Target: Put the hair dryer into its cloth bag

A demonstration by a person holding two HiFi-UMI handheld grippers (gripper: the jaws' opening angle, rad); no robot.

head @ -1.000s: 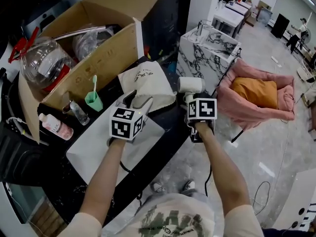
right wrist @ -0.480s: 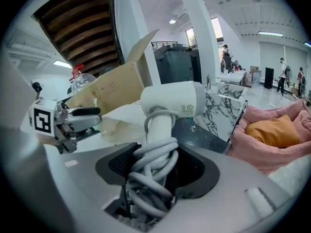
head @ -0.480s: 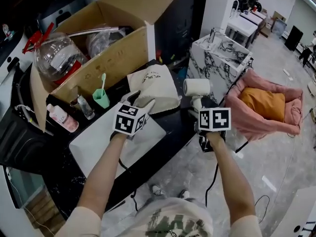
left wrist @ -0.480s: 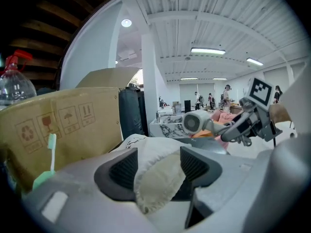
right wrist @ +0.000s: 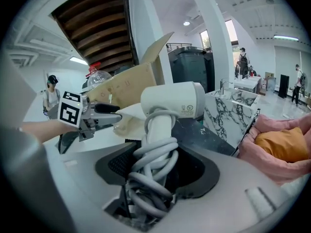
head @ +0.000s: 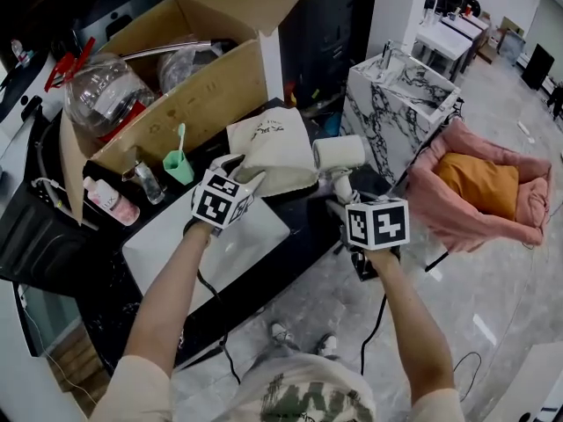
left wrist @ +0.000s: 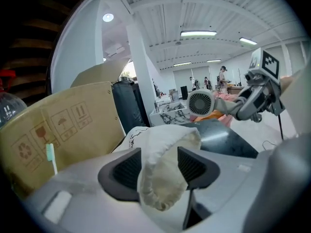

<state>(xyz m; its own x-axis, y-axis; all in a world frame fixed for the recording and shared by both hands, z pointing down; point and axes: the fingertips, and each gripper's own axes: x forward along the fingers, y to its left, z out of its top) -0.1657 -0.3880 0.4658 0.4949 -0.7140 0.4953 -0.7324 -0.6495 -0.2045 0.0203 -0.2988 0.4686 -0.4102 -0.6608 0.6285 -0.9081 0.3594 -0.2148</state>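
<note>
The cream cloth bag (head: 274,148) lies on the black table by the cardboard box. My left gripper (head: 239,170) is at its near rim, jaws closing. A fold of the rim (left wrist: 160,164) hangs loosely between the pads. My right gripper (head: 339,202) is shut on the white hair dryer's (head: 339,154) handle (right wrist: 158,130), which has its grey cord coiled around it. The dryer stands upright just right of the bag, with its barrel level. The left gripper view shows the dryer's grille (left wrist: 201,102) facing the bag.
An open cardboard box (head: 189,95) with clear plastic items stands behind the bag. A green toothbrush cup (head: 179,167), small bottles (head: 107,202) and a white board (head: 211,244) sit left. A marble block (head: 400,95) and a pink pet bed (head: 488,187) are on the floor right.
My right gripper has risen and rolled with the dryer, staying close to the bag's right side. My left gripper has sunk a little at the bag's rim.
</note>
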